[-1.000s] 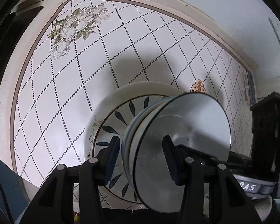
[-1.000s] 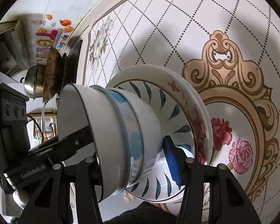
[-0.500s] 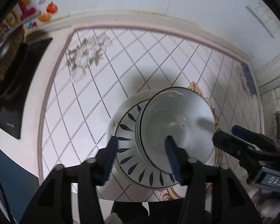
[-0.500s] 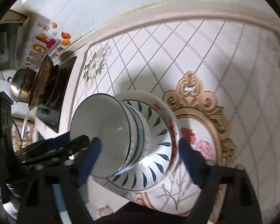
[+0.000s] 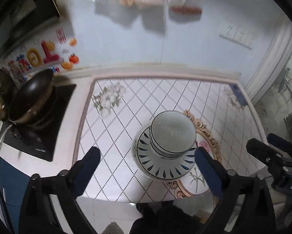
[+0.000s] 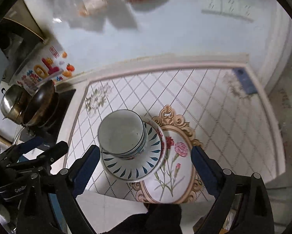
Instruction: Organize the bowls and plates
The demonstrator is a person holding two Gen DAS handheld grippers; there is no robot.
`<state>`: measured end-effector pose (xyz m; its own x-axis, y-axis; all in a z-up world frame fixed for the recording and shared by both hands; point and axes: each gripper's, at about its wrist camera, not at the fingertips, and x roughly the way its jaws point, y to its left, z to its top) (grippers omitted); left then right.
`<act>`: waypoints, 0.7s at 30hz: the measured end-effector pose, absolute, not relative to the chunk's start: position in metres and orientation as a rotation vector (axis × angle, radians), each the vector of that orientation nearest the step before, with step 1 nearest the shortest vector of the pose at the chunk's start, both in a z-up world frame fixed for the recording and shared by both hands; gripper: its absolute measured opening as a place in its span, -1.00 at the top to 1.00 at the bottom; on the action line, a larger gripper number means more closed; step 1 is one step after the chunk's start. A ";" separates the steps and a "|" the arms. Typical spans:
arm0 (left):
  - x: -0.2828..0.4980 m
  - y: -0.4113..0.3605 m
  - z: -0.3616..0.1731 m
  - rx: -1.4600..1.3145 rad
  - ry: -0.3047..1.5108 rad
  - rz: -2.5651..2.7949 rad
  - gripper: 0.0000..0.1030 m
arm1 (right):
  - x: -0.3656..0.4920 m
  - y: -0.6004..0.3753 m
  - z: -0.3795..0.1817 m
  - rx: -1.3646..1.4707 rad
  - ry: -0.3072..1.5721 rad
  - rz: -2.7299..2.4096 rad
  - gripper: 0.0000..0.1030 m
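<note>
Two stacked bowls [image 5: 173,132] on plates [image 5: 165,165], fragile and slick, sit below both opening, empty grippers [image 5: 147,167] [image 6: 144,167]; rims are best gripped.

The counter [image 5: 126,120] lies mostly bare: its far edge along the wall and its whole right side offer open passage. Near the front edge, about midway, nested bowls [image 5: 172,134] on a stack of plates [image 5: 161,167] rise as the one obstacle on the tiled top. The left end is blocked by a dark wok [image 5: 32,95] and a steel pot [image 6: 9,103] on the hob [image 5: 48,128].
</note>
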<state>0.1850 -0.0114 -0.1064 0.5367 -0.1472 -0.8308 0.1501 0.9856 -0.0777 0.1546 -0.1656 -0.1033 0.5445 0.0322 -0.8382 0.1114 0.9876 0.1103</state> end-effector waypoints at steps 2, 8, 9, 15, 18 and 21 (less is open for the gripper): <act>0.170 -0.010 -0.092 0.000 0.949 -0.174 -0.97 | 0.134 -0.163 -0.085 0.144 0.960 -0.052 -0.92; 0.125 -0.011 -0.057 0.002 0.854 -0.152 -0.98 | 0.068 -0.151 -0.036 0.095 0.853 -0.063 -0.96; 0.116 -0.012 -0.052 0.005 0.839 -0.142 -0.98 | 0.059 -0.150 -0.030 0.089 0.838 -0.061 -0.97; 0.079 -0.015 -0.030 -0.001 0.798 -0.114 -0.98 | 0.019 -0.146 0.001 0.039 0.774 -0.042 -0.98; 0.061 -0.013 -0.022 -0.015 0.768 -0.097 -0.98 | 0.000 -0.146 0.014 0.029 0.749 -0.030 -0.98; 0.049 -0.012 -0.016 -0.036 0.755 -0.092 -0.98 | -0.013 -0.148 0.022 0.014 0.723 -0.032 -0.99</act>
<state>0.0488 -0.0118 -0.0164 0.7242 -0.0961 -0.6829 0.0701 0.9954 -0.0658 -0.0133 -0.1483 0.0218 0.7494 -0.0248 -0.6617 0.0346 0.9994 0.0017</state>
